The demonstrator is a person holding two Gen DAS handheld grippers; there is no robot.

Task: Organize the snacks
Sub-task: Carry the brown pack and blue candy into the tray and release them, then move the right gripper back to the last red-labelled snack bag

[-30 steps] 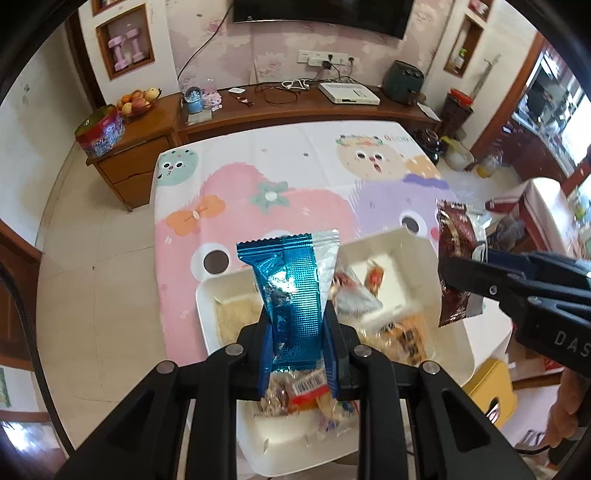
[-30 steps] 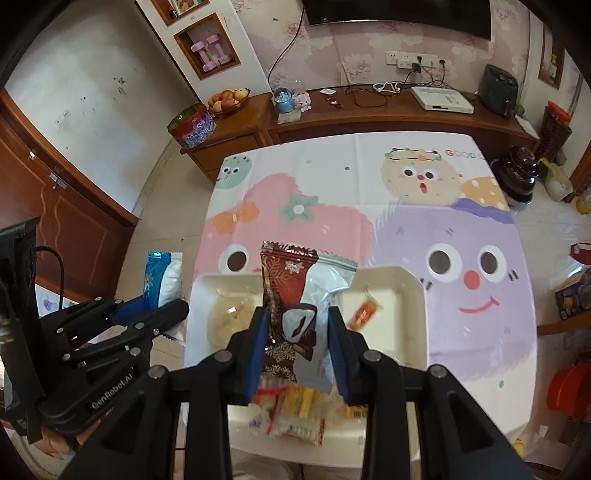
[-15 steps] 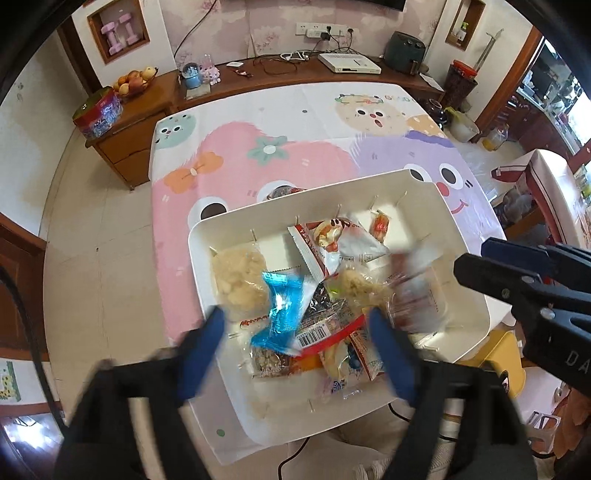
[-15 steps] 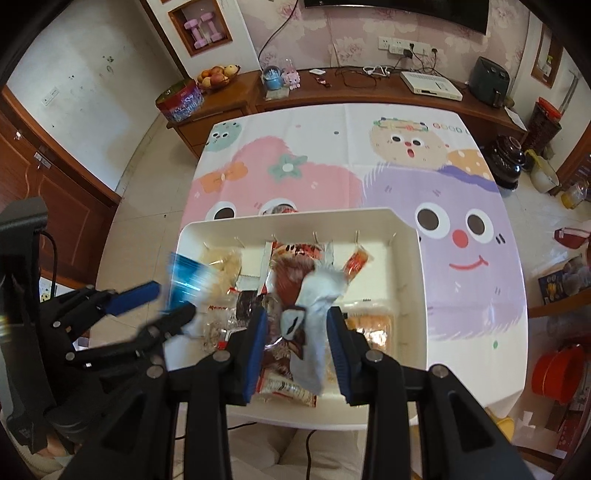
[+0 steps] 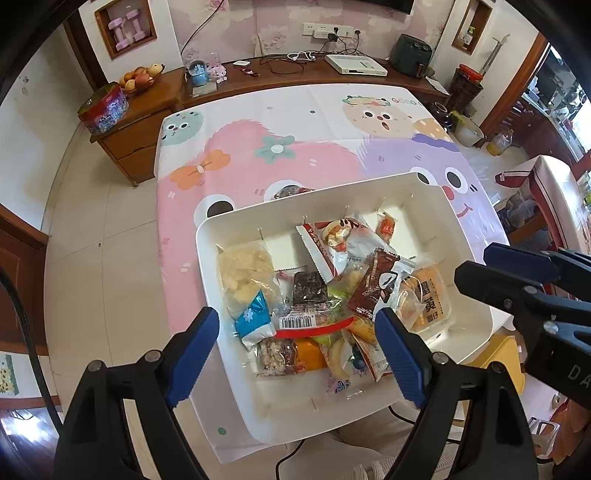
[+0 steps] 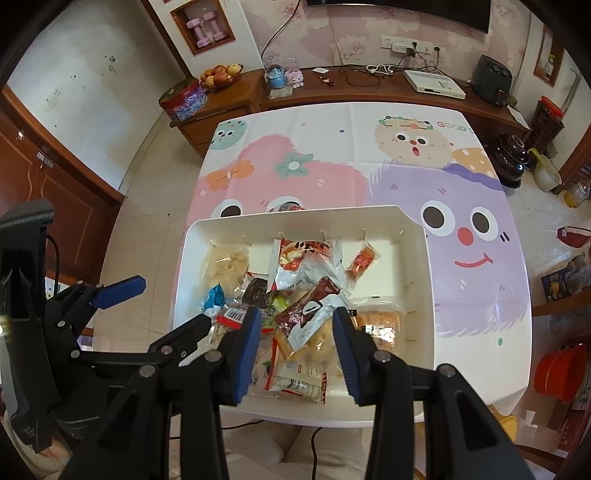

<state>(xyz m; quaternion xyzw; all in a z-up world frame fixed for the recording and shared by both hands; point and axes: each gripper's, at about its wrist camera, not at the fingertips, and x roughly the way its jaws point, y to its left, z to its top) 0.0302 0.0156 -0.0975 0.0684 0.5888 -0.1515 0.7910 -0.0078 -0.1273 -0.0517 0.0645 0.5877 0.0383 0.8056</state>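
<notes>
1. A dark packet behind the white tray shows only its top edge.
2. Lower snack packets lie partly buried under the heap.
3. The television is cut off by the frame's top.

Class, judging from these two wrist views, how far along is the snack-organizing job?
Done: snacks, including the blue packet and brown packet, lie piled in the white tray. In hand: nothing; the left gripper and right gripper are open. Left: one dark packet lies behind the tray.

one white tray, two grippers
</notes>
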